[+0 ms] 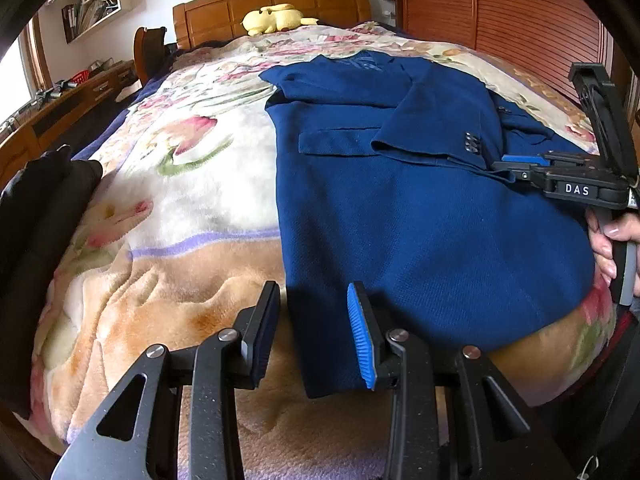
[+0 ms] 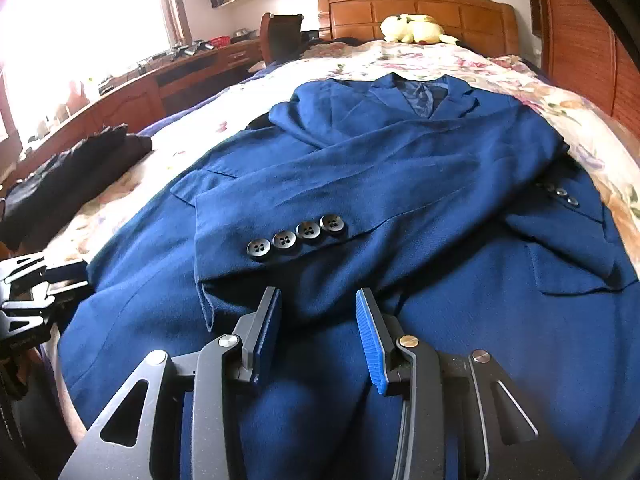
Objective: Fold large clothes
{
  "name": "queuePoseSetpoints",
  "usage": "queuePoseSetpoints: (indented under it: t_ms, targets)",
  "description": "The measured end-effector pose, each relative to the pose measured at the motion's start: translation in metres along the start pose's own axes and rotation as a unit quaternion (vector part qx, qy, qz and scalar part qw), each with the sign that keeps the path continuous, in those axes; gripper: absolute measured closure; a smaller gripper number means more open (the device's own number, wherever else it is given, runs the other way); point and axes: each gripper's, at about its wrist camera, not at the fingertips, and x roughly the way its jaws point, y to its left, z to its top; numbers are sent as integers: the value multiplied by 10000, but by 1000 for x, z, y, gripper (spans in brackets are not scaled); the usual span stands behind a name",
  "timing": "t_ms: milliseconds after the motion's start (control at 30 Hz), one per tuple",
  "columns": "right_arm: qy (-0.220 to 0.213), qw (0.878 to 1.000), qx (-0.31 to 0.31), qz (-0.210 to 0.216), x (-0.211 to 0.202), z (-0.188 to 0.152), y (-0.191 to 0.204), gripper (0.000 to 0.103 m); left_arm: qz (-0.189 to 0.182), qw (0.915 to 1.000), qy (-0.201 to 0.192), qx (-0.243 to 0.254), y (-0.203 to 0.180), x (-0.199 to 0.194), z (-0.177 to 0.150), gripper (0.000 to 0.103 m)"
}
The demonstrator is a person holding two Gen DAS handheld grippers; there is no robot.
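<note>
A dark blue suit jacket (image 1: 420, 216) lies front up on the bed, collar toward the headboard, both sleeves folded across its chest. It also shows in the right wrist view (image 2: 400, 184), with the buttoned cuff (image 2: 296, 236) just ahead of my right gripper (image 2: 318, 324). My right gripper is open and empty, low over the jacket's lower front. In the left wrist view it (image 1: 516, 166) reaches in from the right by the cuff. My left gripper (image 1: 314, 320) is open and empty, with the jacket's lower left hem corner between its fingers.
A floral fleece blanket (image 1: 180, 184) covers the bed. A dark folded garment (image 2: 76, 176) lies at the bed's left edge. A yellow plush toy (image 1: 276, 18) sits by the wooden headboard (image 1: 272, 4). A wooden desk (image 2: 168, 76) stands to the left, a slatted wardrobe (image 1: 500, 12) to the right.
</note>
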Motion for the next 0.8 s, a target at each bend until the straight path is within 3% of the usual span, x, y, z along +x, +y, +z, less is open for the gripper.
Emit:
queuePoseSetpoints:
  t_ms: [200,400,533,633,733,800]
  targets:
    - [162,9998,20,76,-20,-4,-9,63,-15,10000,-73,-3,1,-1,-2,67]
    - [105,9961,-166,-865,-74,-25,-41,63,-17,9999,-144,-54,1,-2,-5,67]
    - [-5,9858,-89,-1675,-119,-41,-73,62,28,9998,-179,-86,0,-2,-6,67]
    - [-25,9808,10,-1949,-144,-50,-92,55,59,9997,-210,-113,0,-2,-6,67]
    - [26,9762,164,-2161,-156,-58,-110,37,38,9998,-182,-116,0,-2,-6,67]
    - [154,9757,420,-2146,-156,-63,-122,36,14,9998,-140,-109,1,-3,-5,67]
